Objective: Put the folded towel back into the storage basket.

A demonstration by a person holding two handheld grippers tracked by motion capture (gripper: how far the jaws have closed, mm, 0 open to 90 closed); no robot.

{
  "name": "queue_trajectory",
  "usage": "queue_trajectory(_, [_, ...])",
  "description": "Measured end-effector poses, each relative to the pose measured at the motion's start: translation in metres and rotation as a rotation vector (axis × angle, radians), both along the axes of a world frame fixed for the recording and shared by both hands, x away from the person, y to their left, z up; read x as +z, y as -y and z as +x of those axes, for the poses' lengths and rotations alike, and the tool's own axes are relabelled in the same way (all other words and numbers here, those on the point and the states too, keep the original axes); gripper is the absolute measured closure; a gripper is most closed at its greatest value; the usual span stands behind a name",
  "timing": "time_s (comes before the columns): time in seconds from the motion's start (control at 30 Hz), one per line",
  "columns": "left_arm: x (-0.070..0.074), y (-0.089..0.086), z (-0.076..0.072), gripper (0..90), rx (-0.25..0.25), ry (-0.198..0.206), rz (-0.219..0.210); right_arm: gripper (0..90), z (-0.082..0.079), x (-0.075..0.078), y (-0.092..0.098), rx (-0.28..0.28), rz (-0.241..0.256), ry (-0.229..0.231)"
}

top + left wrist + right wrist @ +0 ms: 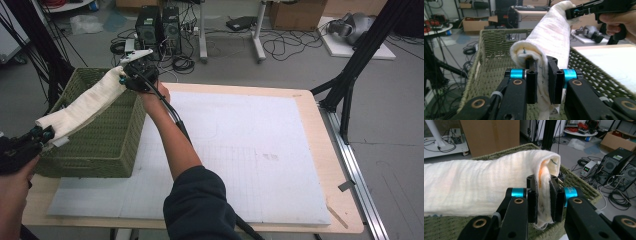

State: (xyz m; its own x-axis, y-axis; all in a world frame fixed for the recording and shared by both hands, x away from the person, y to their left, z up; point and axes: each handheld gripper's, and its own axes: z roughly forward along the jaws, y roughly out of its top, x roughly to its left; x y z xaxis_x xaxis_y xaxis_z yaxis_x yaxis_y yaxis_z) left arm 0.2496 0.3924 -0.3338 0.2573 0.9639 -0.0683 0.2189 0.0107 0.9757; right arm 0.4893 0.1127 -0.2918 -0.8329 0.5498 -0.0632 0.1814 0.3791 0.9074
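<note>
The left hand-held gripper (pixel 541 82) is clamped on one end of a rolled cream towel (pixel 551 42); in its own view the two black jaws stand nearly together with only folded cloth between them, and a loose bit of towel hangs below them. The right hand-held gripper (pixel 543 200) pinches the other end the same way, its jaws narrowed to the thickness of the fabric, with the roll running off to its left. In the high view the towel (pixel 85 107) spans from the left hand-held gripper (pixel 42 134), at the near left corner of the green woven basket (pixel 107 145), up to the right hand-held gripper (pixel 131 75) above the basket's far right corner. The cloth hangs in the air diagonally over the basket's open top, higher at the right gripper's end; whether it touches the rim near the left gripper I cannot tell.

Under both grippers lies the basket's hollow, its woven walls just below and ahead of the jaws. To the right of the right gripper, the white mat (pixel 240 150) on the tabletop (pixel 345 210) lies bare and wide, reaching the wooden edge. Beyond the right gripper is floor with cables and computer towers (pixel 159 27).
</note>
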Motion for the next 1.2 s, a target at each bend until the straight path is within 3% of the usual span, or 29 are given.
queue_trajectory(0.3, [-0.008,-0.010,0.003,78.9,0.029,-0.031,0.007,79.4,0.003,-0.012,-0.020,0.009,-0.041,0.000])
queue_trajectory(0.33, [-0.009,-0.010,0.004,76.2,0.034,-0.025,0.010,75.6,0.005,-0.013,-0.021,0.007,-0.046,-0.003])
queue_trajectory(0.4, [-0.010,-0.010,0.003,60.6,0.057,0.005,0.015,65.3,0.007,-0.015,-0.023,-0.004,-0.054,-0.015])
queue_trajectory(0.47, [-0.008,-0.014,0.000,52.0,0.070,0.044,0.010,59.1,0.007,-0.015,-0.022,-0.010,-0.056,-0.018])
queue_trajectory(0.63, [0.000,-0.018,-0.009,46.6,0.076,0.106,-0.008,55.1,0.006,-0.011,-0.011,-0.010,-0.046,-0.009])
queue_trajectory(0.73, [0.002,-0.016,-0.011,44.7,0.056,0.123,-0.020,51.1,0.002,-0.007,0.004,-0.006,-0.026,-0.007])
queue_trajectory(0.87, [0.000,-0.006,-0.009,40.6,-0.014,0.123,-0.048,45.2,-0.006,-0.006,0.029,-0.004,-0.002,-0.011])
queue_trajectory(1.0, [-0.003,0.007,-0.003,32.5,-0.049,0.080,-0.055,36.5,-0.014,-0.006,0.056,0.001,0.034,-0.037])
queue_trajectory(1.13, [-0.005,0.023,0.004,24.8,-0.071,0.058,-0.097,29.8,-0.023,-0.011,0.083,-0.014,0.028,-0.036])
queue_trajectory(1.2, [-0.006,0.030,0.007,20.9,-0.093,0.046,-0.087,26.7,-0.029,-0.014,0.096,-0.018,0.023,-0.034])
